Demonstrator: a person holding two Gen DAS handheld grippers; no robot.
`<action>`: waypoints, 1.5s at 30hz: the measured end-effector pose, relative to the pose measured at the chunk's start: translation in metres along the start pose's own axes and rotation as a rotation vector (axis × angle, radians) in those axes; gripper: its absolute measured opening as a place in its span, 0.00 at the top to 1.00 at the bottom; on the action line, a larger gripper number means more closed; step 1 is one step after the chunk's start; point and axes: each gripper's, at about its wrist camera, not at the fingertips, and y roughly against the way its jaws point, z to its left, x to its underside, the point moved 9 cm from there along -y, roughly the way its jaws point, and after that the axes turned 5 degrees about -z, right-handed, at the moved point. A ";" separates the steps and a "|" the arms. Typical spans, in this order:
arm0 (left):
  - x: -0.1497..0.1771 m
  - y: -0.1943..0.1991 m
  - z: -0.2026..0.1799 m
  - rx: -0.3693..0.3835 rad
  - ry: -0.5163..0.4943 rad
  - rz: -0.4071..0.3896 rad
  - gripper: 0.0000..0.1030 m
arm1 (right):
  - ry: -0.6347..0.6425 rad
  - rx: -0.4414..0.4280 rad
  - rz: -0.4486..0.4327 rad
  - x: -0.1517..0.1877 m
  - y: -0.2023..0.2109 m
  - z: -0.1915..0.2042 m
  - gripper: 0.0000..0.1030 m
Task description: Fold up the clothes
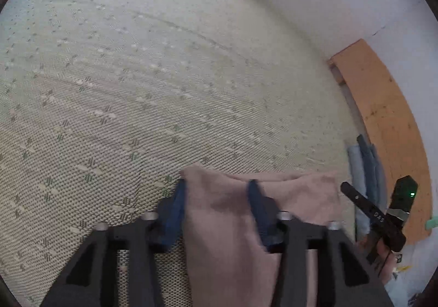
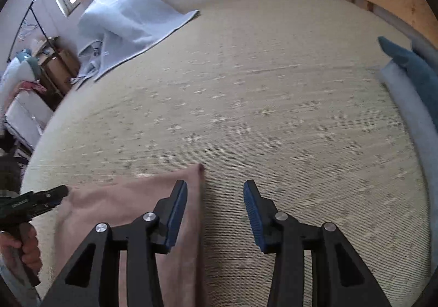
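1. Blue-padded fingers of the left gripper (image 1: 216,214) stand apart at the bottom centre of the left wrist view, with a pink cloth (image 1: 227,230) running between them; neither pad visibly presses the fabric (motion blur hides the contact).
2. In the right wrist view the right gripper (image 2: 215,214) is spread wide at the bottom centre, with nothing between its fingers but bare woven mat (image 2: 246,93).
3. That pink cloth (image 2: 120,211) lies flat on the mat in the lower left of the right wrist view; its right edge passes under the gripper's left finger (image 2: 178,214) and one corner points up toward the frame's middle.
4. The left gripper shows again at the left edge of the right wrist view (image 2: 58,193), at the cloth's far side, with a hand (image 2: 20,249) on its handle.
5. At the right edge of both views, a folded stack (image 2: 410,82) of blue and pale garments sits on the mat beside a wooden board (image 1: 383,121).
6. A pale blue sheet (image 2: 128,25) lies crumpled at the upper left of the right wrist view (it also shows along the top of the left one), near a cluttered shelf (image 2: 52,63).
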 end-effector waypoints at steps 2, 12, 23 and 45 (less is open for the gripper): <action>0.001 0.000 0.002 -0.024 0.000 -0.001 0.89 | -0.002 -0.021 0.007 0.000 -0.003 0.002 0.55; 0.004 -0.001 0.001 -0.027 0.019 -0.022 0.94 | 0.043 -0.111 0.072 0.012 -0.029 0.017 0.52; 0.002 0.022 0.013 -0.023 0.020 -0.026 0.94 | 0.191 -0.061 0.038 0.018 -0.035 0.039 0.37; -0.010 0.057 -0.016 -0.011 -0.030 -0.129 0.96 | 0.381 -0.045 -0.086 0.010 -0.009 0.084 0.88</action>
